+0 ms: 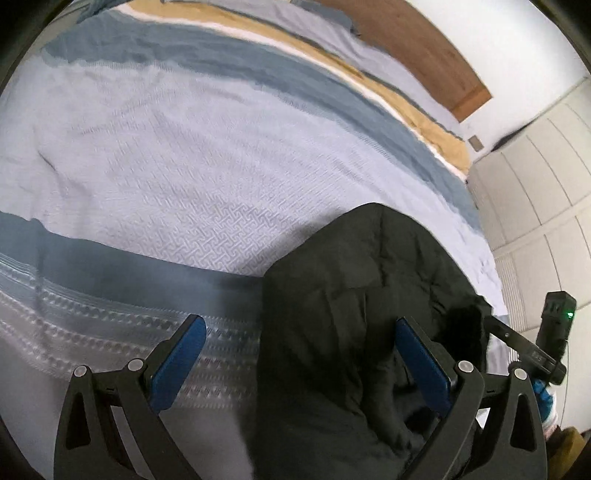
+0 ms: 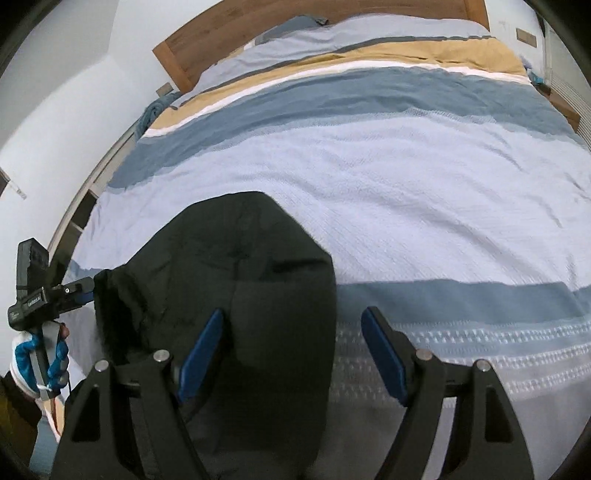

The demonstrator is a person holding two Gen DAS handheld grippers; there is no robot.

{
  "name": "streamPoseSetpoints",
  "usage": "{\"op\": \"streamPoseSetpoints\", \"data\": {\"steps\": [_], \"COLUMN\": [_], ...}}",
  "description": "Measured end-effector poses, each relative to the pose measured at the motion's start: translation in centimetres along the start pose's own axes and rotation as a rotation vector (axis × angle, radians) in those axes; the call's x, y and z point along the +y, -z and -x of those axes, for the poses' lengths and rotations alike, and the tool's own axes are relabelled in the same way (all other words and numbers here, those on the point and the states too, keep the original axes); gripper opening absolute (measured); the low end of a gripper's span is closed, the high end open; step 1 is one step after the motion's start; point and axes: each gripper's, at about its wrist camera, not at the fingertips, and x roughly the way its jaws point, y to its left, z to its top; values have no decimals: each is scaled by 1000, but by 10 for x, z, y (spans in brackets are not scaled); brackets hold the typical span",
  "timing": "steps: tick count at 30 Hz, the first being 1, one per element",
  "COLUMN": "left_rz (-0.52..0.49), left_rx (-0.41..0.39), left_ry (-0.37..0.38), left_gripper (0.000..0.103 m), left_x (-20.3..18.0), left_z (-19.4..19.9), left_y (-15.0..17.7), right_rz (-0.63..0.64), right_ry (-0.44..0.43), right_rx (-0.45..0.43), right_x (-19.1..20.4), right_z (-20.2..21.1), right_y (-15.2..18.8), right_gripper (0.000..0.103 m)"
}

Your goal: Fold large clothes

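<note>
A black padded jacket [image 1: 351, 295] lies bunched in a compact heap on the striped bedspread [image 1: 166, 166], its fuzzy hood trim [image 1: 465, 328] at the side. My left gripper [image 1: 299, 326] hovers open over the jacket's left edge, with the right finger [image 1: 421, 354] above the dark cloth and the left finger above the bedspread. In the right wrist view the jacket [image 2: 240, 266] fills the lower left. My right gripper [image 2: 293, 325] stands open across the jacket's right edge, its pads pressing on nothing. The left gripper [image 2: 86, 291] shows there beside the trim.
The bedspread [image 2: 424, 192] stretches far beyond the jacket to a wooden headboard [image 2: 295, 22]. White wardrobe doors [image 1: 535, 184] stand beside the bed. A hand in a blue and white glove [image 2: 37, 365] holds the left tool. The right tool's black body [image 1: 554, 325] sits at the jacket's far side.
</note>
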Motion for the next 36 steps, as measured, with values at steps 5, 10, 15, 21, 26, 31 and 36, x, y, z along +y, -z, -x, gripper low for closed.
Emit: {"op": "streamPoseSetpoints", "data": {"steps": [5, 10, 15, 21, 26, 31, 36], "left_rz": [51, 61, 12, -63, -108, -158, -190], "left_rx": [29, 85, 71, 15, 2, -15, -5], "left_ry": [13, 7, -21, -21, -34, -46, -80], "left_gripper": [97, 46, 21, 20, 20, 20, 20], "left_x": [0, -14, -30, -56, -70, -77, -64], "left_z": [-27, -43, -21, 44, 92, 128, 129], "left_y": [0, 3, 10, 38, 77, 130, 180], "right_rz": [-56, -104, -45, 36, 73, 73, 34], "right_ry": [-46, -76, -28, -19, -35, -65, -93], "right_rx": [25, 49, 96, 82, 61, 48, 57], "right_x": [-4, 0, 13, 35, 59, 71, 67], "right_z": [-24, -34, -26, 37, 99, 144, 160], "right_y": [-11, -21, -18, -2, 31, 77, 135], "right_gripper": [76, 65, 20, 17, 17, 17, 17]}}
